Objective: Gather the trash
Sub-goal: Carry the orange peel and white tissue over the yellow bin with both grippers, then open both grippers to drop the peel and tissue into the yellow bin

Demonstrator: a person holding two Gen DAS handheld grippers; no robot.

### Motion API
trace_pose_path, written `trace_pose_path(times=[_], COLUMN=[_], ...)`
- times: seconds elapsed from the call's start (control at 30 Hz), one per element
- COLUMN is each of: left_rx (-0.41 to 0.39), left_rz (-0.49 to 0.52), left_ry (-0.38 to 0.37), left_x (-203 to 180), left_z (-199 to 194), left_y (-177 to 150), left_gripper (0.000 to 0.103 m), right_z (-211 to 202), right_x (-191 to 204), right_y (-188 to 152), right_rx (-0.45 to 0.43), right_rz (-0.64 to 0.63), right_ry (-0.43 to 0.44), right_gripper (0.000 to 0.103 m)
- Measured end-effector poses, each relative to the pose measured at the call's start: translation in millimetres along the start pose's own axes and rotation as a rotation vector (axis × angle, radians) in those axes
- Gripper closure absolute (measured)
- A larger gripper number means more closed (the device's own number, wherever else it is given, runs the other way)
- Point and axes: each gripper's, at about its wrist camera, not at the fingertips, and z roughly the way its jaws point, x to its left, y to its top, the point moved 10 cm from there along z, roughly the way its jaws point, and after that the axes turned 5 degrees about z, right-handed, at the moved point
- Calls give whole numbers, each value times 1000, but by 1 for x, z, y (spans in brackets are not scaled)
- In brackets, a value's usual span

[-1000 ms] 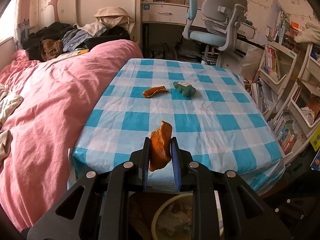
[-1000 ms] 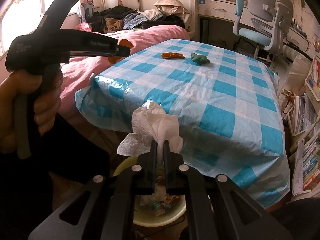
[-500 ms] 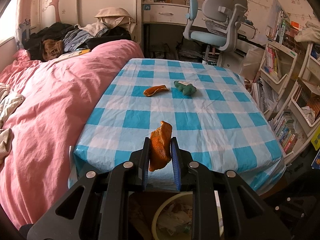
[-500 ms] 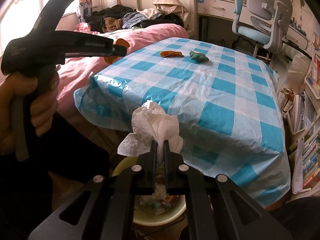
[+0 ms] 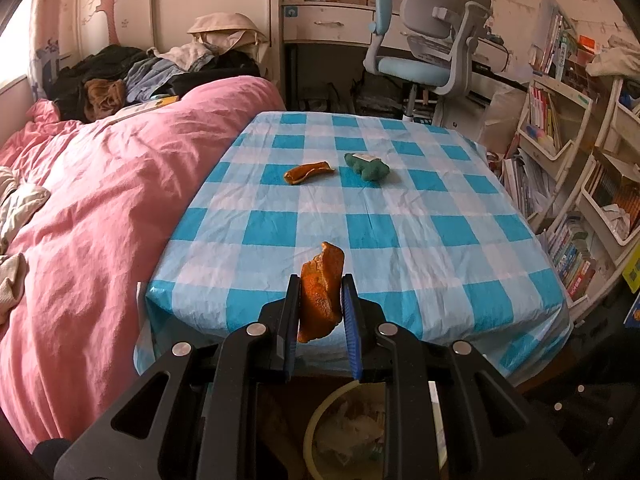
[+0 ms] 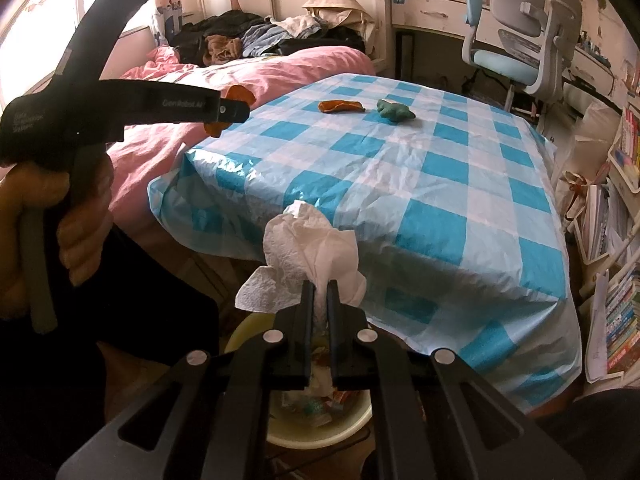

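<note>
My left gripper [image 5: 320,292] is shut on an orange peel [image 5: 320,292], held in front of the checked table's near edge, above a pale round bin [image 5: 316,428] on the floor. My right gripper [image 6: 319,294] is shut on a crumpled white tissue [image 6: 308,248], over the same bin [image 6: 352,420], which holds scraps. In the right wrist view the left gripper [image 6: 230,110] shows at the left in a person's hand, the peel [image 6: 240,94] poking out. On the table's far part lie another orange peel [image 5: 308,172] [image 6: 340,106] and a green lump [image 5: 370,166] [image 6: 394,111].
The blue-and-white checked tablecloth [image 5: 400,240] hangs over the table's edges. A bed with a pink duvet [image 5: 100,200] adjoins the table's left side. Behind stand a desk and a swivel chair [image 5: 424,52]. Bookshelves [image 5: 580,200] crowd the right side.
The left gripper with its peel has drifted slightly; the table looks a little nearer in its view. The right gripper and tissue have kept still.
</note>
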Motion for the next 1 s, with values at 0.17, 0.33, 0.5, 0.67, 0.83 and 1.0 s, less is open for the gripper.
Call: trace_pose_path(times=[0.17, 0.33, 0.5, 0.67, 0.83, 1.0], left_rx=[17, 58, 121, 182, 203, 232], left_rz=[10, 17, 18, 22, 32, 26], left_ry=[-4, -18, -41, -66, -70, -83], left_x=[-6, -12, -20, -29, -33, -37], left_z=[2, 6, 12, 15, 14, 14], left_y=[-5, -17, -36, -57, -67, -78], left_gripper=[84, 84, 84, 84, 84, 70], right_z=[2, 6, 12, 13, 12, 12], right_x=[1, 3, 2, 2, 1, 0], right_y=[-4, -8, -15, -21, -22, -24], right_rx=[21, 50, 91, 113, 116, 121], right_rz=[-2, -3, 6, 8, 14, 19], right_ry=[-2, -5, -11, -13, -14, -22], right_gripper=[96, 96, 96, 95, 95, 62])
